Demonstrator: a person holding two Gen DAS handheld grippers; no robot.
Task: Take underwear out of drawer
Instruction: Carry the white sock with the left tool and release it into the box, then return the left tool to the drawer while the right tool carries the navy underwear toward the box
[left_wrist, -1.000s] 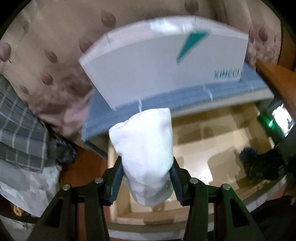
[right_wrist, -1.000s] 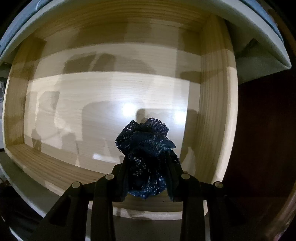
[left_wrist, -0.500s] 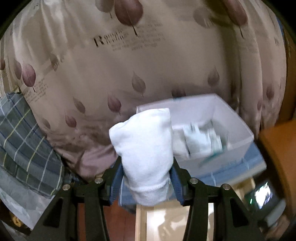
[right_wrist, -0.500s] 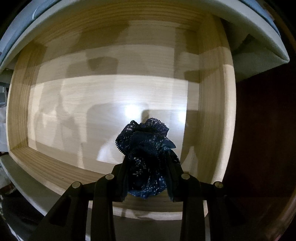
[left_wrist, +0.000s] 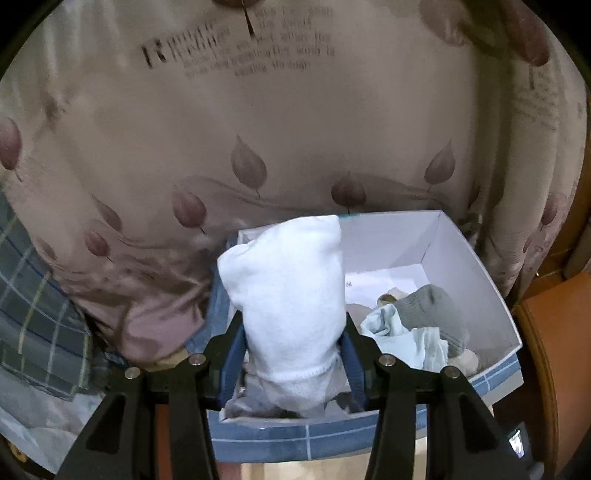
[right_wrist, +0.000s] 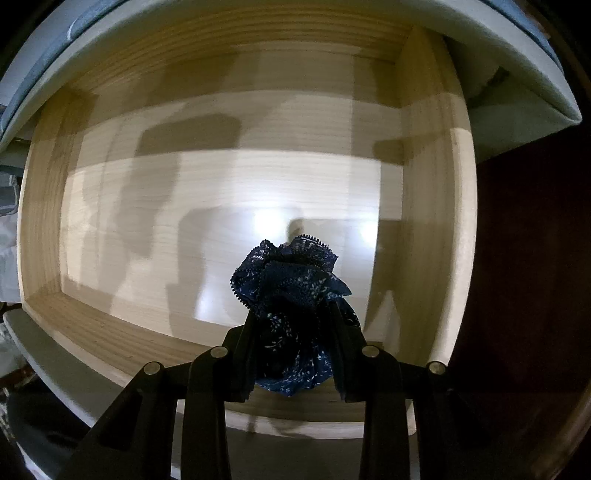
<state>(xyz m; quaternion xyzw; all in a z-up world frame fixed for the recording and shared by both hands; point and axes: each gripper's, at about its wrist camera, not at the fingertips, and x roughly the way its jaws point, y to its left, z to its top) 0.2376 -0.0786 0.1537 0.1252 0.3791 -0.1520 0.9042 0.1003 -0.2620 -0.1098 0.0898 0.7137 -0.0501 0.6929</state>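
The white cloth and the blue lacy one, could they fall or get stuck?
The white cloth sticks far out past the left jaws over the white box; let go early and it might miss. The blue lacy cloth hangs bunched in the right jaws above the drawer; a loose fold could slip back in.

Rolled garment (left_wrist: 288, 306) sitting between left tongs (left_wrist: 291, 354) at lower centre, box (left_wrist: 476, 280) lying behind at right, curtain (left_wrist: 295, 129) hanging beyond, bunched underwear (right_wrist: 291, 314) sitting in right tongs (right_wrist: 293, 354) over drawer (right_wrist: 436, 221)

White underwear (left_wrist: 291, 295), navy lace underwear (right_wrist: 295, 314)
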